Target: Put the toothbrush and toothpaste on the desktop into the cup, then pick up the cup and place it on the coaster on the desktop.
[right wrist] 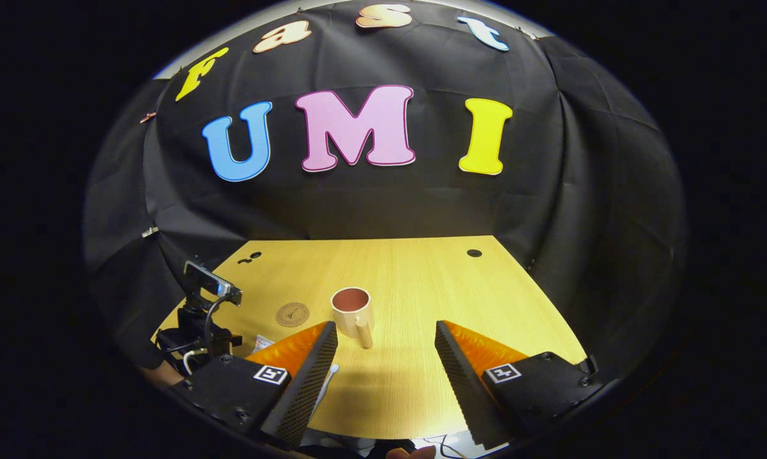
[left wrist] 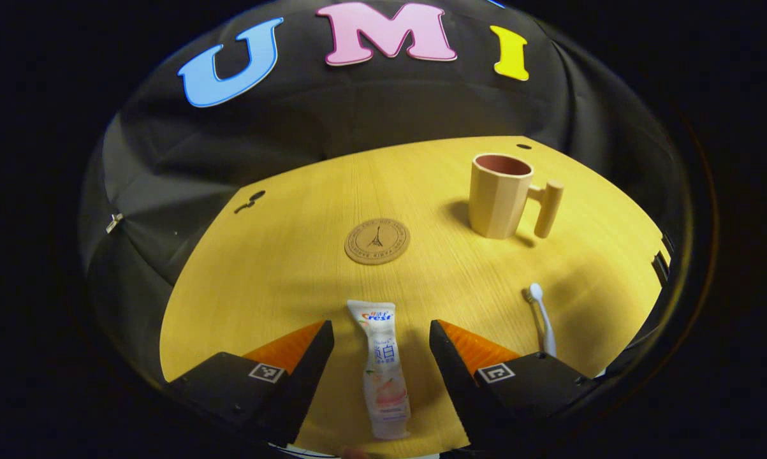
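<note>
Glossy flattened toothpaste tube between spread left claw fingers.

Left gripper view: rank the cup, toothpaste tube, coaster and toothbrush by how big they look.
1. Beige faceted plastic cup and white toothpaste tube: alike; the tube lies nearer the camera, so unranked.
2. Round brown cork coaster.
3. Slim white toothbrush, partly hidden.

A pale wooden desktop carries 4 things, all apart: a round cork coaster near its middle, an upright beige cup with a side handle, a toothpaste tube lying flat, and a white toothbrush lying flat.
</note>
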